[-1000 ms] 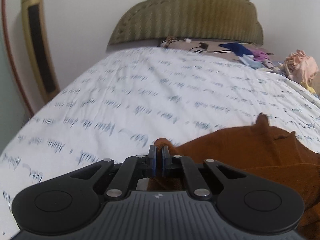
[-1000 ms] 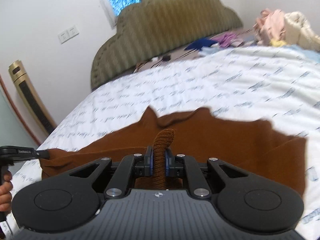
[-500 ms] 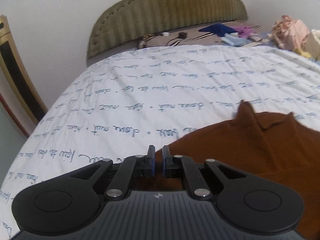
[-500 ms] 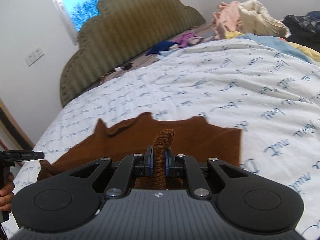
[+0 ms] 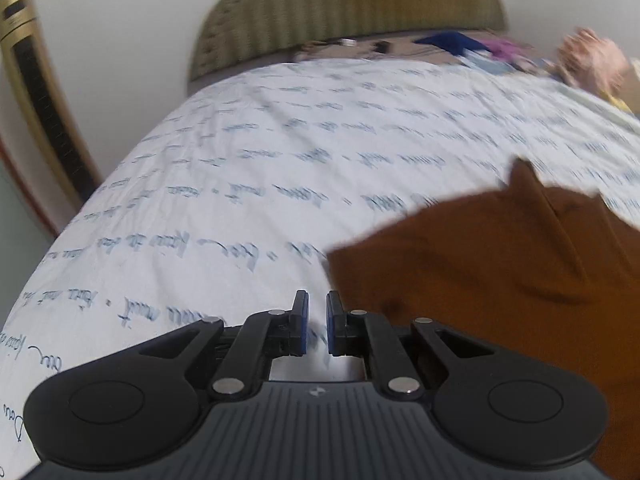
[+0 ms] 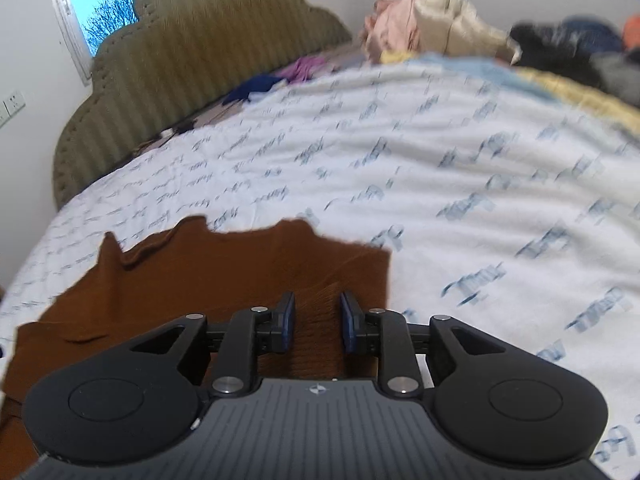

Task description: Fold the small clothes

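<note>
On the bed (image 5: 248,152), over the white sheet printed with blue script, a rust-brown knit garment (image 5: 500,280) is spread flat. Compared with half a second ago, both tools have been opened: the left tool (image 5: 317,322) was closed on the garment's near corner and is now parted by a narrow gap with only sheet seen between the pads, the corner lying just right of it. The right tool (image 6: 317,322) was clamped on an upright ribbed fold; now its pads are set wider apart, nothing is gripped, and brown fabric is seen lying loose between and below them. The upright fold is gone.

The garment's long axis is laid across the bed, roughly left to right, parallel to the headboard (image 6: 192,64). Its notched edge with two raised points is turned toward the headboard; the straight side edge is at the right in the right wrist view (image 6: 200,276).

In the left wrist view only, a gold-framed upright panel (image 5: 36,92) is seen against the left wall, and the garment's left corner is shown. In the right wrist view only, a window (image 6: 108,0) with blue sky, a wall socket (image 6: 12,106) and the garment's right edge are shown. A clothes pile (image 6: 432,28) at the far right of the bed is seen more fully there; it is blurred in the left view (image 5: 592,60).
</note>
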Demonstrator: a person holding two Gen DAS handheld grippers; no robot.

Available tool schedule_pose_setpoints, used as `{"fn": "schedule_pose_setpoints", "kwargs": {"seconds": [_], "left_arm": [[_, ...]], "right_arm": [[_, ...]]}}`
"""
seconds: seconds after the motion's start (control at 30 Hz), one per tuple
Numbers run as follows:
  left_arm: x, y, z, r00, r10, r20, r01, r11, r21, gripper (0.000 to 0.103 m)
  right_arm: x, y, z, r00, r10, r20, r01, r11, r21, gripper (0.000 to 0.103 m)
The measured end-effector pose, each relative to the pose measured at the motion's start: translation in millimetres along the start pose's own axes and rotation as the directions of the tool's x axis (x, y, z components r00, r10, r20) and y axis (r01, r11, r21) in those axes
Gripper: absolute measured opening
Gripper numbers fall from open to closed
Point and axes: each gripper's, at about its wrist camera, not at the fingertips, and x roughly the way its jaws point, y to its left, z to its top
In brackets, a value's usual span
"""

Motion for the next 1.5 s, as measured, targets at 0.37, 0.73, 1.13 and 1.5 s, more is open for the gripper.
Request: {"fn": "schedule_pose_setpoints", "kwargs": {"seconds": [0.37, 0.73, 1.13, 1.5], "left_arm": [[-18, -10, -63, 1.000, -0.001, 0.024, -0.004, 0.979, 0.205, 0.009], [-25, -5, -66, 1.000, -0.018, 0.019, 0.016, 0.992, 0.122, 0.009], [-37, -7, -74, 1.000, 0.001, 0.023, -0.004, 0.995, 0.101, 0.009], [-74, -15, -109, 0.998, -0.047, 0.034, 0.044, 0.994, 0.095, 0.009]], "right_arm": [[4, 22, -18, 0.997, -0.050, -0.056, 0.037, 0.974, -0.222, 0.064], [-30, 55, -34, 1.000, 0.004, -0.001, -0.004, 0.941, -0.338, 0.086], [-32, 52, -46, 0.999, -0.042, -0.028, 0.029, 0.937, -0.347, 0.096], [-73, 37, -59, 1.000, 0.005, -0.027, -0.013, 0.943, -0.331, 0.096]]}}
